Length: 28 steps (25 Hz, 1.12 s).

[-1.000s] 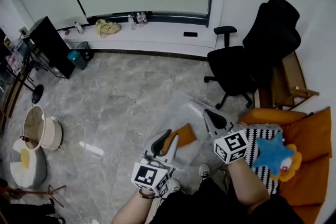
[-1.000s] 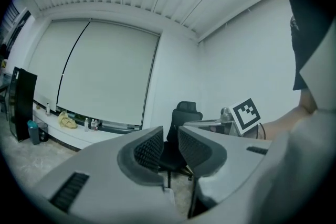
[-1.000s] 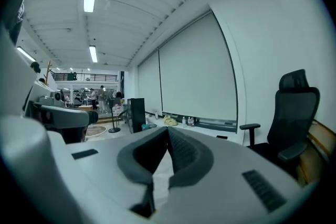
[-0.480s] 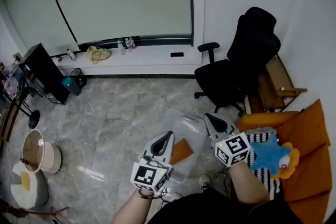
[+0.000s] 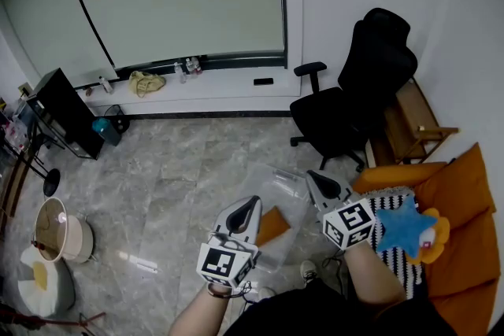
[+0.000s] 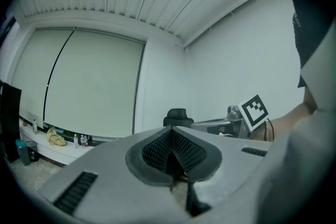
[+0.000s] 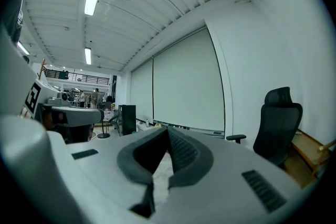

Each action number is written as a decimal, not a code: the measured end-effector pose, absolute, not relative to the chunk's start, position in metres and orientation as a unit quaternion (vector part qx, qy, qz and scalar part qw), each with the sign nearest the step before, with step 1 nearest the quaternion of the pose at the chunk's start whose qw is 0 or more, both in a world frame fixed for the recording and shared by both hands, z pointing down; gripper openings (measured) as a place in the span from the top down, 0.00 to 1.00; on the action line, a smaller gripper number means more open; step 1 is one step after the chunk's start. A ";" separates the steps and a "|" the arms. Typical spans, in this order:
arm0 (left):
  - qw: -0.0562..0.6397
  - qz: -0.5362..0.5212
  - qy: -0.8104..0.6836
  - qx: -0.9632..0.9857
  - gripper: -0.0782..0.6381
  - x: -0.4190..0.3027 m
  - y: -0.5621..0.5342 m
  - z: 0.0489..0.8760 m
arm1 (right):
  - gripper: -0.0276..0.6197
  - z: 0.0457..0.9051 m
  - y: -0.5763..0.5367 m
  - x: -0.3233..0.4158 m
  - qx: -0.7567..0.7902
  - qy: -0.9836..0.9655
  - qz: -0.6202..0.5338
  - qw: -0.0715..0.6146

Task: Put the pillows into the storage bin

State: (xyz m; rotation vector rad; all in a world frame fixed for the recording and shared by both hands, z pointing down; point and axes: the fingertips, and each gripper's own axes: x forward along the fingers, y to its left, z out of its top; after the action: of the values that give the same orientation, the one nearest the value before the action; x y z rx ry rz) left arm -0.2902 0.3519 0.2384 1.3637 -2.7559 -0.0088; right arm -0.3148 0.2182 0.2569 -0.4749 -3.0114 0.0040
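Firstly, head view, bin: clear plastic storage bin (image 5: 277, 175) stands on the grey marble floor (image 5: 197, 153) in the lower centre of the frame.
Head view, pillow inside: orange flat pillow (image 5: 272, 224) lies in the bin's near end, just right of the left gripper.
Head view, pillows outside: black-and-white striped pillow (image 5: 392, 210) and blue star-shaped plush (image 5: 403, 226) lie on orange cushions (image 5: 461, 189) at the lower right, beside the right gripper's marker cube.
Head view, left gripper (image 5: 250, 203): lower centre, tip over the bin's left side, jaws drawn together.
Head view, right gripper (image 5: 313, 175): right of centre, tip over the bin's right side, jaws likewise together.
Head view, chair: black office chair (image 5: 354, 98) in the upper right, apart from the bin.
Left gripper view, jaws: ribbed pads of the left gripper (image 6: 171, 139) are pressed flat together, nothing between them.
Left gripper view, background: right gripper (image 6: 199, 124) at centre right, chair (image 6: 177, 115) behind the tips.
Right gripper view, jaws: right gripper (image 7: 167, 129) is closed at the tip, holding nothing.
Right gripper view, background: chair (image 7: 278, 123) at the right, left gripper (image 7: 97, 114) at the left.
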 end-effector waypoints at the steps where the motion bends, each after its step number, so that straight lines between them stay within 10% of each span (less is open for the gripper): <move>1: 0.033 -0.002 -0.895 0.445 0.88 -0.289 0.352 0.238 | 0.95 0.256 0.219 -0.314 -0.154 -0.987 0.002 0.046; 28: 0.035 -0.029 -0.802 0.595 0.88 -0.173 0.244 0.268 | 0.81 0.281 0.111 -0.140 0.028 -0.997 0.047 0.047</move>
State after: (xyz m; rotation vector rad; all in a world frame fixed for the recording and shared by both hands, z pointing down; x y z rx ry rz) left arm -0.1733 0.2437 0.2679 1.8293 -2.4657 -0.0876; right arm -0.1402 0.1114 0.2812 0.0859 -3.0427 0.1427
